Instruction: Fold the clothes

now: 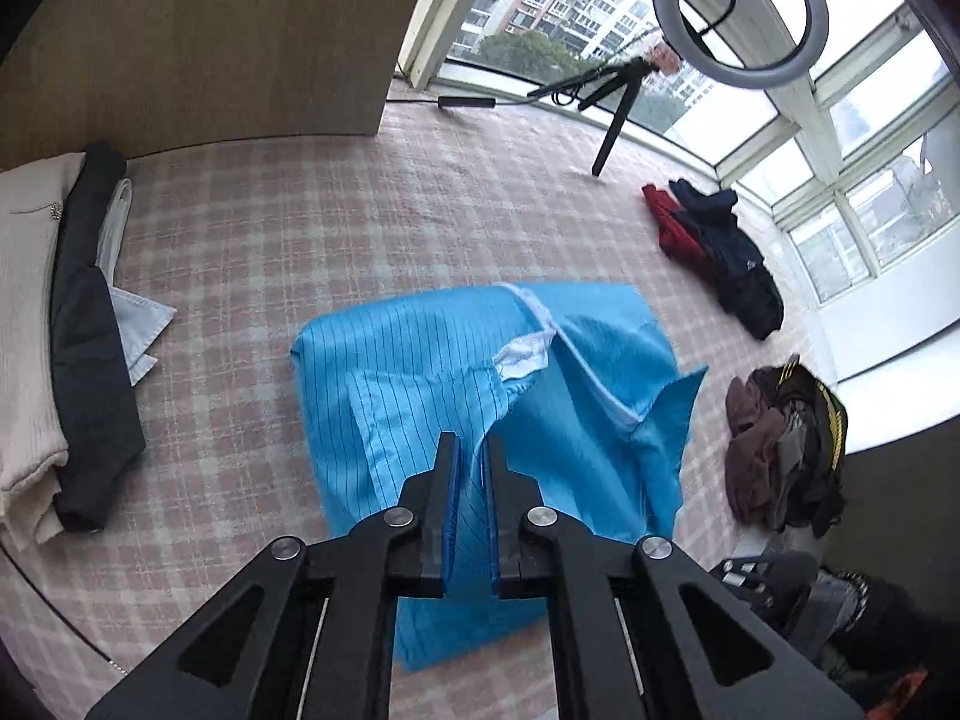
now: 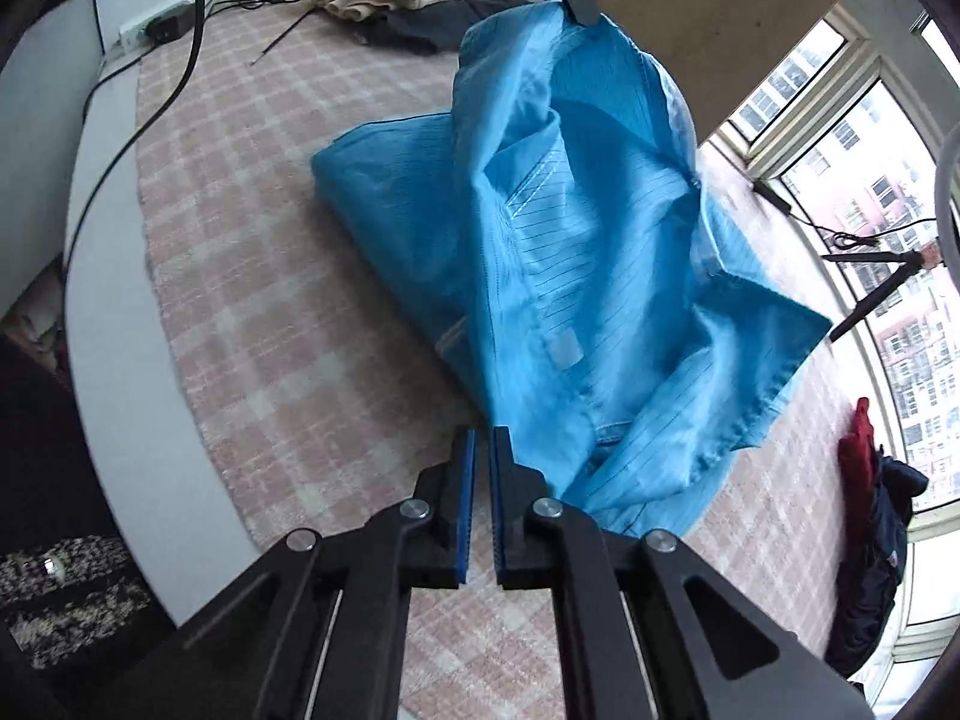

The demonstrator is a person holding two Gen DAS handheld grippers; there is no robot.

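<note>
A light blue pinstriped garment [image 1: 432, 360] lies partly folded on the plaid bed sheet [image 1: 288, 228]. My left gripper [image 1: 471, 444] is shut on a fold of its fabric. In the right wrist view the left gripper [image 2: 579, 6] holds one edge up high, so the blue garment [image 2: 570, 240] hangs from it in a loose drape down to the bed. My right gripper [image 2: 483, 435] sits low at the garment's near edge, fingers nearly together. The cloth runs behind its right finger, and I see none between the pads.
Folded beige and dark clothes [image 1: 78, 330] are stacked at the left. Red and navy clothes [image 1: 714, 246] and a brown pile [image 1: 780, 450] lie at the right by the window. A tripod [image 1: 612, 120] with a ring light [image 1: 741, 12] stands at the far edge. Cables and a power strip [image 2: 150, 30] lie along the bed side.
</note>
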